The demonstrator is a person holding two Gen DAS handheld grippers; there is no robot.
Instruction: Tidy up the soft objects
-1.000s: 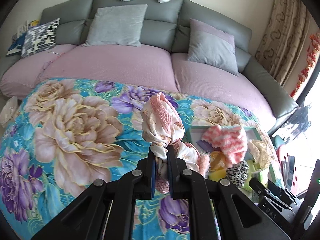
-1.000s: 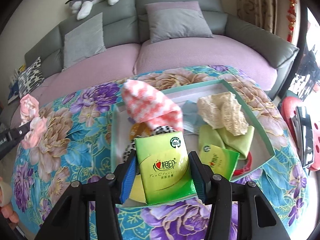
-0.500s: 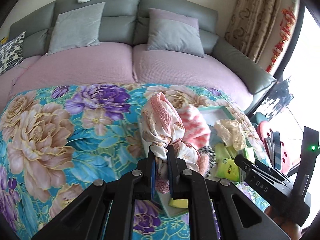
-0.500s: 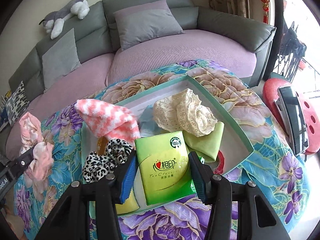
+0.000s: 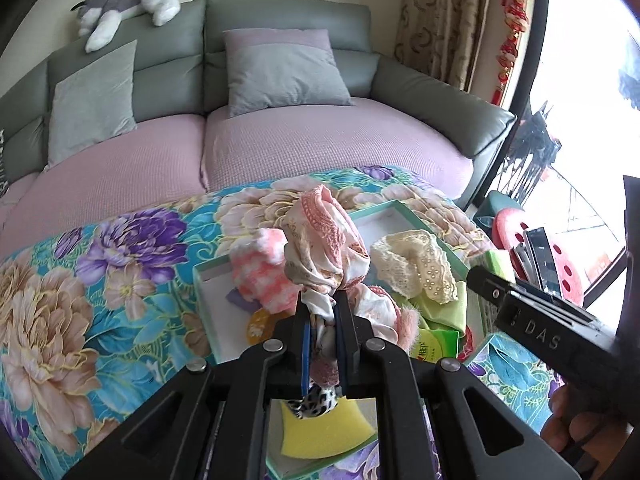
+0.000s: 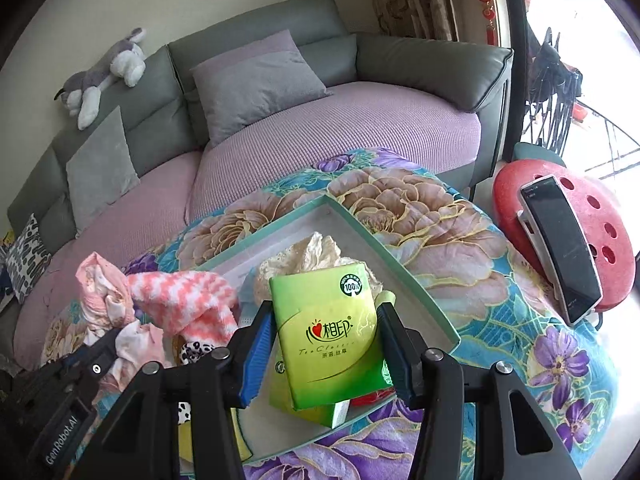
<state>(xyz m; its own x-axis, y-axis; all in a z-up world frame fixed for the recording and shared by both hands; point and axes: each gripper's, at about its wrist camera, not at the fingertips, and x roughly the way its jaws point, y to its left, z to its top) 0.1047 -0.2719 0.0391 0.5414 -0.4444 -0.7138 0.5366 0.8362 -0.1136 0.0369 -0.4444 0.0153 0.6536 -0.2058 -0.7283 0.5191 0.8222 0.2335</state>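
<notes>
My left gripper (image 5: 322, 312) is shut on a pink floral cloth bundle (image 5: 324, 248) and holds it above the teal-rimmed tray (image 5: 404, 210). The bundle also shows at the left of the right wrist view (image 6: 104, 300). My right gripper (image 6: 324, 320) is shut on a green tissue pack (image 6: 326, 332) above the tray's near side (image 6: 424, 304). In the tray lie a pink-white fuzzy sock (image 5: 260, 276), cream lace (image 5: 416, 264), green cloth (image 5: 436, 308), a leopard-print piece (image 5: 316, 402) and a yellow sponge (image 5: 324, 436).
The tray sits on a floral blanket (image 5: 100, 280) in front of a grey sofa with pink seats (image 5: 280, 140) and cushions. A red stool (image 6: 568, 232) carrying a phone (image 6: 560, 248) stands at the right. A plush husky (image 5: 128, 0) lies on the sofa back.
My left gripper has carried the pink bundle to the right, from over the blanket to above the tray. My right gripper keeps the tissue pack and has shifted right and raised it slightly.
</notes>
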